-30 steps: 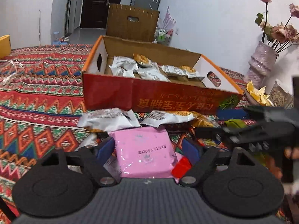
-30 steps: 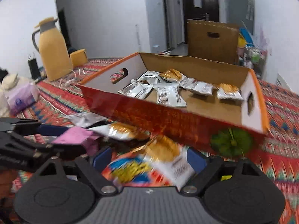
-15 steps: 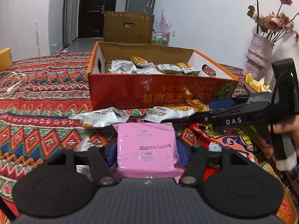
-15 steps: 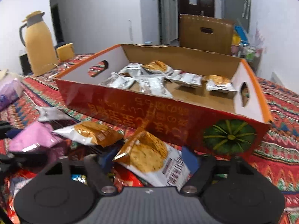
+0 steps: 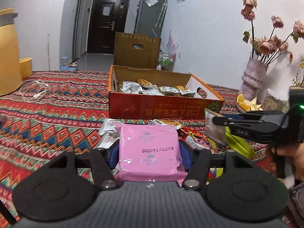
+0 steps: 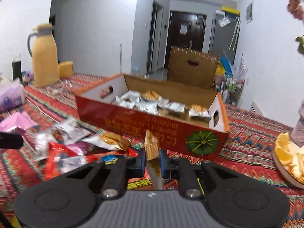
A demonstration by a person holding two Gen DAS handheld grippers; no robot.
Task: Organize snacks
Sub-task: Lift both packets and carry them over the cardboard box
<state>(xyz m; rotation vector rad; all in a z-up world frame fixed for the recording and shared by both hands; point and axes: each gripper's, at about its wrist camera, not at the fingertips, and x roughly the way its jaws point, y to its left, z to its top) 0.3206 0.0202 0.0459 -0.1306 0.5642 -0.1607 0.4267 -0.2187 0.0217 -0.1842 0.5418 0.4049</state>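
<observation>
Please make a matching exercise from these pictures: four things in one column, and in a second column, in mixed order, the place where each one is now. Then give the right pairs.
Things
1. flat pink plastic packet with a printed date
2. thin gold-printed snack packet
3. small silver foil snack packets
4. plate of orange peel pieces

Places
A. inside the red cardboard box
B. between the fingers of the left gripper
C. on the patterned cloth, to the right of the box
D. pinched edge-on between the fingers of the right gripper

Pairs: 1-B, 2-D, 3-A, 4-C
</observation>
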